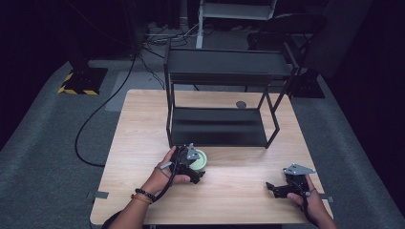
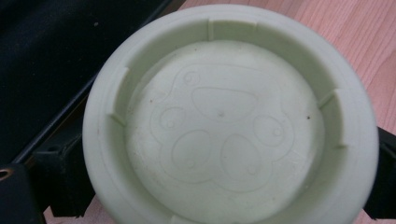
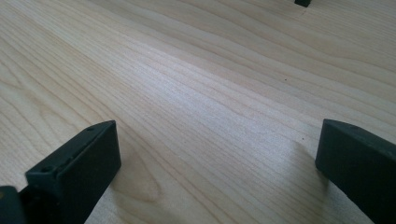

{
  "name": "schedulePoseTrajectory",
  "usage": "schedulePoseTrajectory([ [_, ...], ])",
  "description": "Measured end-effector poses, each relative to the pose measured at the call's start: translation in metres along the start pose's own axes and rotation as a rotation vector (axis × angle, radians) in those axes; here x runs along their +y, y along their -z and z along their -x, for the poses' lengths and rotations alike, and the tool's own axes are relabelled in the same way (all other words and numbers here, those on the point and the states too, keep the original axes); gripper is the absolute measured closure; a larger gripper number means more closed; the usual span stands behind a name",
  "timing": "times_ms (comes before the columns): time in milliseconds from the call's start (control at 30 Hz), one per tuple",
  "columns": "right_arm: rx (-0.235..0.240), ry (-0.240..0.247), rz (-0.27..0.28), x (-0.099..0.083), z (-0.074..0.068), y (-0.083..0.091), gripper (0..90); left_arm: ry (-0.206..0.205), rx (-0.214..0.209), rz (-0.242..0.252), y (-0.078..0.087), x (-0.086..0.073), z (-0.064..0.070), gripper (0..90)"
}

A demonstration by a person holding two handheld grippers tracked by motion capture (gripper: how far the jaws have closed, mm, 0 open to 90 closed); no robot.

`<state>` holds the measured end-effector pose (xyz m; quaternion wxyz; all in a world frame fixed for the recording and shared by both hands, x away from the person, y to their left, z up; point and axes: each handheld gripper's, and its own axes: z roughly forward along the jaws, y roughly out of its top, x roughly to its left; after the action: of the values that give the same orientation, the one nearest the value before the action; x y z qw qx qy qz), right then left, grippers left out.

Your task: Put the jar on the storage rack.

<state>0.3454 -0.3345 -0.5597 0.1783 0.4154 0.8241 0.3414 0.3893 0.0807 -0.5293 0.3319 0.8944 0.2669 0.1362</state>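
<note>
Plastic by the look, pale green, round and shallow: dish (image 2: 224, 126) with a raised rim, a few small ribs inside the wall, a faint embossed figure on the floor. Probably light and stiff, smooth enough to slip if pinched weakly, unlikely to break on a short drop. Nothing inside it but a few dark specks.

Sits at the near left of the table (image 1: 143, 143), just in front of the black shelf rack (image 1: 217, 126), under the left gripper (image 1: 197, 168). Seen in the left gripper view with one black jaw against each opposite side of the rim, so clamped across the full width, as far as can be judged. Best hold: exactly that, on the outer wall, level, with both jaws square to the rim; a grip on one edge alone would likely let it tip or swivel.

Right gripper (image 3: 215, 158) spread wide, jaws well apart, gripping nothing, low over bare wood at the near right of the table, well apart from the dish.

Rack: two dark tiers, nothing visible on either. Behind it on the wood, a small grey round thing (image 1: 241, 104), too small to identify.
</note>
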Motion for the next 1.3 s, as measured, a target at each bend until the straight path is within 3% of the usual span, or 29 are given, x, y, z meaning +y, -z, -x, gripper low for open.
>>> schedulePoseTrajectory([
  [467, 0.001, 0.001, 0.0, 0.0, 0.0, 0.0, 0.0, 0.021, 0.003, -0.006, -0.009, -0.008, -0.001, 3.5],
  [867, 0.002, 0.002, 0.0, 0.0, 0.0, 0.0, 0.0, 0.106, -0.015, 0.045, -0.018, -0.013, 0.001, 6.8],
  [933, 0.003, 0.002, 0.0, 0.0, 0.0, 0.0, 0.0, 0.105, 0.002, 0.042, -0.02, -0.014, 0.003, 8.4],
  [1300, 0.003, 0.002, 0.0, 0.0, 0.0, 0.0, 0.0, 0.105, -0.01, 0.054, -0.019, -0.015, 0.001, 10.9],
])
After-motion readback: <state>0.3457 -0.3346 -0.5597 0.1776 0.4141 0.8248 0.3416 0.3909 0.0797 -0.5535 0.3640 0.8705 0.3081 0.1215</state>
